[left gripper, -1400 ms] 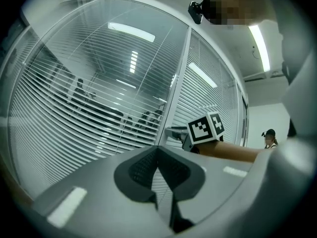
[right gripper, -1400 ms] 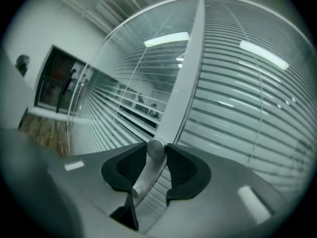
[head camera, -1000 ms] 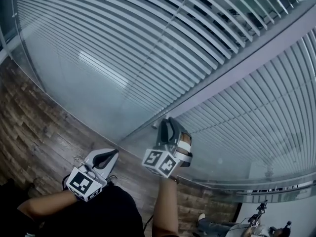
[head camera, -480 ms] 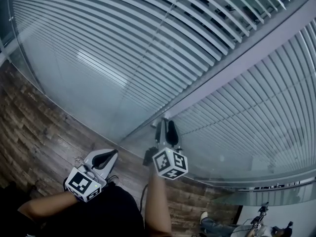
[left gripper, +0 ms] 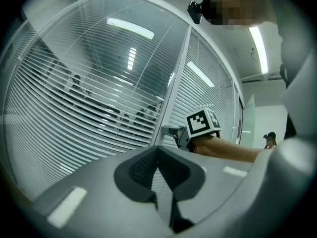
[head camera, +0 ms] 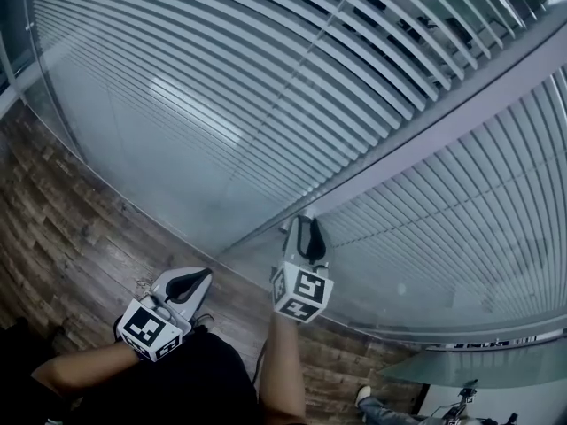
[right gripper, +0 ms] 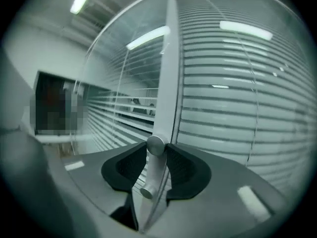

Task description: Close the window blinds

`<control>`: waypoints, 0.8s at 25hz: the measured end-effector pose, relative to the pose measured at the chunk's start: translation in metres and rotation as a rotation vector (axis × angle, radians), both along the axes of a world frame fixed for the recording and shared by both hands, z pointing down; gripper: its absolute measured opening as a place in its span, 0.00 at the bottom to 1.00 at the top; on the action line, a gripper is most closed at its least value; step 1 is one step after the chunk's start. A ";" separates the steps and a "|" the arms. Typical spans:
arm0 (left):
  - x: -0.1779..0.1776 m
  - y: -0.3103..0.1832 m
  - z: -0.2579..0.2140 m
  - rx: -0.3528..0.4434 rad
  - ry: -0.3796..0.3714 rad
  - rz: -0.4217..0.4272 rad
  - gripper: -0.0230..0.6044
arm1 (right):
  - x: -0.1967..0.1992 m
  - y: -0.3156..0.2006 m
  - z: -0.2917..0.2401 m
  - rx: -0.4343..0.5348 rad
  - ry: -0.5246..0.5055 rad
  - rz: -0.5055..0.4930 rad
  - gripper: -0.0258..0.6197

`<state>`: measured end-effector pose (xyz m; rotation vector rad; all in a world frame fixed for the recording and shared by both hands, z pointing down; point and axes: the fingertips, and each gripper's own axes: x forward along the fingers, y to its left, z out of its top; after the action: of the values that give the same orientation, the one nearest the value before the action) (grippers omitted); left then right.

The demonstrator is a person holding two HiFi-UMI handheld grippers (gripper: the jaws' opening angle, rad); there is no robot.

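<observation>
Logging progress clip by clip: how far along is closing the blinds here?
Done: the right gripper sits on the knob at the window frame; its jaws have just closed onto it. In hand: probably turning that knob. Left to do: the left blind shows dark gaps between slats near the top, so it is not shut. The left gripper is shut and empty.

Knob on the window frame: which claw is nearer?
Right. The right claw has just closed on the knob, pads at both sides. The left claw, shut and empty, sits lower, well short of it.
</observation>
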<state>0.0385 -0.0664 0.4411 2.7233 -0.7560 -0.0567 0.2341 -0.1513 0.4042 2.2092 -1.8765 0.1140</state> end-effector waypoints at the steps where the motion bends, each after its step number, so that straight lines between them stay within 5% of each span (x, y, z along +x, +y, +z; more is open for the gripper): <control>1: 0.000 -0.002 0.001 -0.005 0.001 -0.004 0.04 | 0.000 -0.002 0.000 -0.044 0.101 -0.020 0.24; 8: -0.003 0.014 -0.001 -0.002 0.014 0.043 0.04 | -0.013 0.012 0.003 -0.387 0.782 -0.103 0.22; 11: 0.007 0.008 0.002 -0.012 0.010 0.056 0.04 | -0.006 0.000 0.009 -0.388 0.849 -0.087 0.22; 13: 0.011 0.007 0.002 -0.012 0.006 0.060 0.04 | -0.003 0.000 0.009 -0.302 0.655 -0.064 0.22; 17: 0.008 0.006 0.000 -0.014 0.000 0.051 0.04 | 0.002 0.011 -0.004 0.004 -0.060 -0.027 0.27; 20: 0.010 0.000 0.002 -0.022 -0.007 0.042 0.04 | 0.000 0.004 -0.007 0.107 -0.302 -0.028 0.27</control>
<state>0.0488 -0.0660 0.4431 2.7187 -0.6964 -0.0289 0.2342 -0.1470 0.3973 2.3453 -2.1114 0.3693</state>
